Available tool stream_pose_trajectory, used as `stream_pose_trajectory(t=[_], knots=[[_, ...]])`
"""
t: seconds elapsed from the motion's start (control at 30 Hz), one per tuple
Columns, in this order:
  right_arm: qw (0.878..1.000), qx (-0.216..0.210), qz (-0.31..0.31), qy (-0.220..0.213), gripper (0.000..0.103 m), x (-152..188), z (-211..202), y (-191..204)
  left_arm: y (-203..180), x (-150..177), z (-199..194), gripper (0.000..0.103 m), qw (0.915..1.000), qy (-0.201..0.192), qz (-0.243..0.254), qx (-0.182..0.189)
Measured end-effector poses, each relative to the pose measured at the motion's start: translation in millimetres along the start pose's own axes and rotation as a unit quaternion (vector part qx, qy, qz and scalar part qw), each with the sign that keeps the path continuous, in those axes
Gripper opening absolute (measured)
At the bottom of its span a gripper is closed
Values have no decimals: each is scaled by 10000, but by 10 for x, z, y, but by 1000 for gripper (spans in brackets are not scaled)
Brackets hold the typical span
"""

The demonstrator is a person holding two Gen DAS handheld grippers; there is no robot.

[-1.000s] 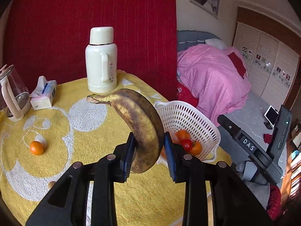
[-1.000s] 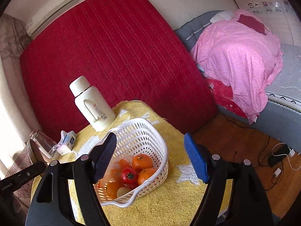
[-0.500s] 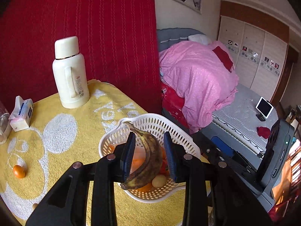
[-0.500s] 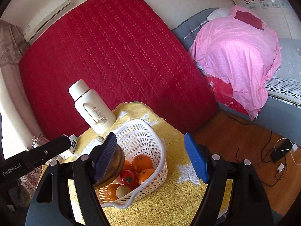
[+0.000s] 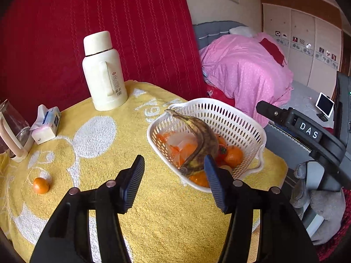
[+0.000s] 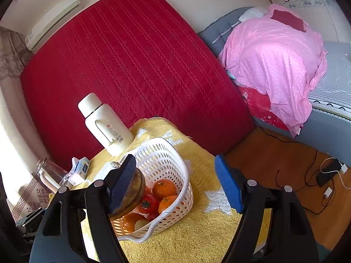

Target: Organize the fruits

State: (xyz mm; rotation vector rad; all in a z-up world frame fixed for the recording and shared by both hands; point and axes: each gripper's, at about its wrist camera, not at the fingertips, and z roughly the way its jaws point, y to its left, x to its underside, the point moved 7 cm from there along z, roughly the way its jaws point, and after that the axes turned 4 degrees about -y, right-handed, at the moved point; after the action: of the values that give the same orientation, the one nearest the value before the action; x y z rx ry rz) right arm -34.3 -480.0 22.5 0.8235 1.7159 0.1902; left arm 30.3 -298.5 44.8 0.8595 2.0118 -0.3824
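While your left gripper gapes empty, the banana lies in the basket at two o'clock; your right gripper is spread too.

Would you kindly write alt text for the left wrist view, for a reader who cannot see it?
The left gripper is open above a yellow tablecloth, with a browned banana lying in the white basket on top of oranges. A single orange sits loose on the cloth at left, with a cream thermos and a tissue pack behind.
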Motion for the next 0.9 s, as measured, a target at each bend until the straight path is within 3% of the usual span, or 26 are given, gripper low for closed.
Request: stream_pose_trajectory(t=[0.5, 0.67, 0.73, 0.9], knots=[[10000, 8, -8, 25, 76, 26, -5, -4, 126, 77, 374, 59, 9989, 303, -63, -362], [10000, 15, -39, 27, 76, 29, 8, 2, 148, 64, 482, 74, 9980, 395, -182, -460], [10000, 25, -35, 11, 76, 28, 4, 0, 148, 80, 458, 87, 9983, 396, -244, -356], [9995, 88, -223, -205, 76, 9, -62, 54, 142, 89, 331, 92, 9989, 180, -194, -378]])
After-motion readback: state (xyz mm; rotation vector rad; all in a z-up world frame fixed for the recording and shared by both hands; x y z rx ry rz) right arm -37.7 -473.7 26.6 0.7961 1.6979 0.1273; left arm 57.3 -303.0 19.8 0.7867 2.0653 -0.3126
